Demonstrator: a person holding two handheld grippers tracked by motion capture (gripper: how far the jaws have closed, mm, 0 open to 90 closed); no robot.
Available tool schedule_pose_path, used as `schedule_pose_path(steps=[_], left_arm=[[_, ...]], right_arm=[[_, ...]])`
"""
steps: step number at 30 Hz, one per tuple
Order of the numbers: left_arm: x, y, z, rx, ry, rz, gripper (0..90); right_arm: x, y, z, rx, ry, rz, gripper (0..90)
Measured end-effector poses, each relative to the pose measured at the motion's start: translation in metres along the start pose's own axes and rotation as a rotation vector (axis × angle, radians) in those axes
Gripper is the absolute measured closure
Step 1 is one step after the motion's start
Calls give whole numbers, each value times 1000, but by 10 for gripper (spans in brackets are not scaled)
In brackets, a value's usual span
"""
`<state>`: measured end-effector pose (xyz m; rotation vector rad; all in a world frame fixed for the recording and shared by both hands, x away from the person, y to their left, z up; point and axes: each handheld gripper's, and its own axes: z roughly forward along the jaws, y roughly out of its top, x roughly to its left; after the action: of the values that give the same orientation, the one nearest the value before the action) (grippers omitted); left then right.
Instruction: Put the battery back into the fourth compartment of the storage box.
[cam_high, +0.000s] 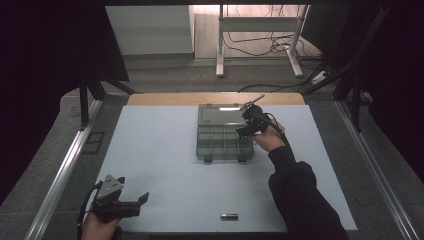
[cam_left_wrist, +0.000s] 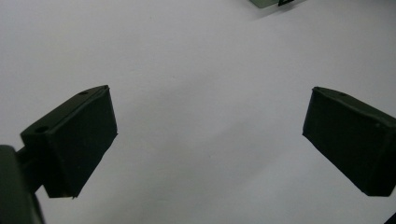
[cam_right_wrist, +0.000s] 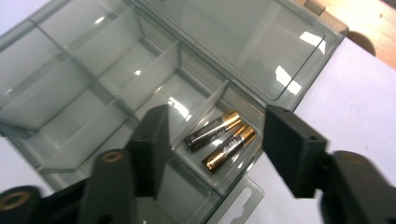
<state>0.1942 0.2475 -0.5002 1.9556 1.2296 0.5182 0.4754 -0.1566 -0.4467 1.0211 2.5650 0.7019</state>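
Batteries: two (cam_right_wrist: 219, 140) in one box (cam_high: 225, 131) compartment, one (cam_high: 229, 216) on table; both grippers (cam_left_wrist: 210, 135) (cam_right_wrist: 215, 149) released.

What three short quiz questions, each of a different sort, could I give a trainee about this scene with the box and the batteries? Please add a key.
1. True or false: the right gripper is shut on a battery.
2. How many batteries lie in the compartment under the right gripper, in the right gripper view?
3. Multiple choice: the loose battery lies
A. inside the box's lid
B. on the white table near its front edge
C. between the left gripper's jaws

Key
1. False: its jaws stand apart above the open organizer box.
2. Two, side by side.
3. B. The left gripper is open, with nothing between its jaws.
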Motion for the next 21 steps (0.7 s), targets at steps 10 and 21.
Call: schedule_pose_path(steps=[10, 21], left_arm=[[0, 0, 0, 3, 0, 1, 36], [0, 0, 0, 6, 2, 3, 36]], right_arm=[[15, -12, -21, -56, 37, -58, 236], [39, -38, -44, -111, 94, -109, 53]])
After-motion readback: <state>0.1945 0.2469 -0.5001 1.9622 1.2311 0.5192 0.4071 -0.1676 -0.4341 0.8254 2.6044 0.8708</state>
